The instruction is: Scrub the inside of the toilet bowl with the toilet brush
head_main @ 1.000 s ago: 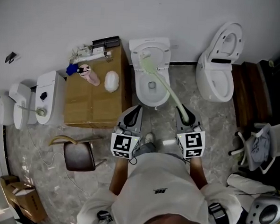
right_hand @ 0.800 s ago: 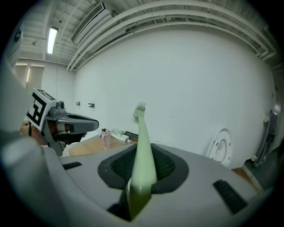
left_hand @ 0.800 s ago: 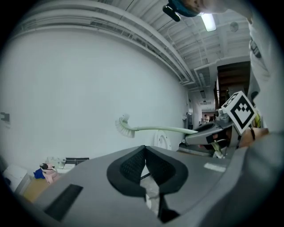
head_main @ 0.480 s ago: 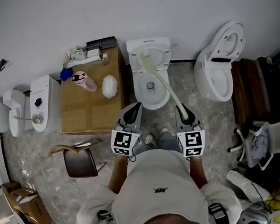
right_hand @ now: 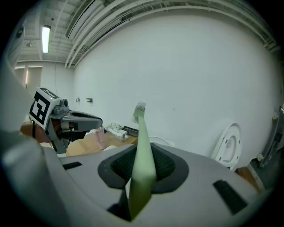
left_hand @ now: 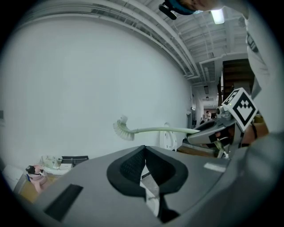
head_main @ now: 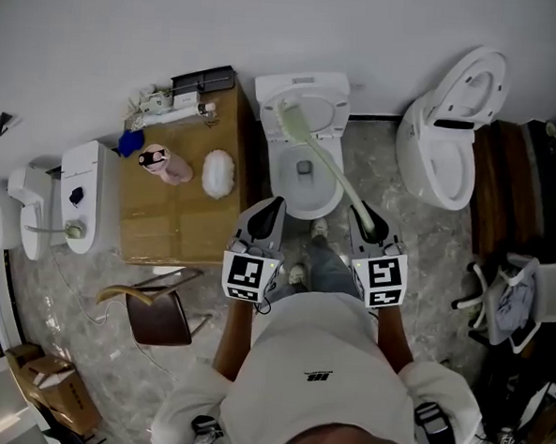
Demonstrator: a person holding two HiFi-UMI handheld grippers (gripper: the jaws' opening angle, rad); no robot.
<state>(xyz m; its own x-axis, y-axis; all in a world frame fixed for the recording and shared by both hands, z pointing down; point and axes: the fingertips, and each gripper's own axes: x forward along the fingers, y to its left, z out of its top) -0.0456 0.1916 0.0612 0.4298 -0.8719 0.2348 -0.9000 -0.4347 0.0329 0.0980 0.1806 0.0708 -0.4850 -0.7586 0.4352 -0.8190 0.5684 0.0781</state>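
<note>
Over the rear of the toilet bowl [head_main: 282, 184] hangs the bristle head [head_main: 286, 119] of the toilet brush [head_main: 321, 167], its pale green handle [right_hand: 143, 173] slanting back from there to the right claw [head_main: 365, 220], which is pinched on the handle's near end. The right gripper view shows the handle squeezed between the two dark pads and running straight out to the bristles, which show against the white wall [right_hand: 199, 66] and not against porcelain; the left gripper view likewise shows the brush roughly level in the air. So the head looks lifted above the bowl and not pressed into it, though no view settles whether any bristles touch the rim. The left claw [head_main: 271, 211] sits just beside the bowl's front, its jaws pressed together with nothing between them. To the left of the bowl stands a cardboard box [head_main: 179, 224] carrying a pink bottle [head_main: 165, 163] among other small things, and well to the right is a second toilet [head_main: 442, 151] with its lid up. The step in hand appears to be bringing the brush to the bowl, with scrubbing itself not yet under way. The next move calls for tipping the right claw so the head drops below the rim, then pressing the bristles against the inner wall and sweeping them round
</note>
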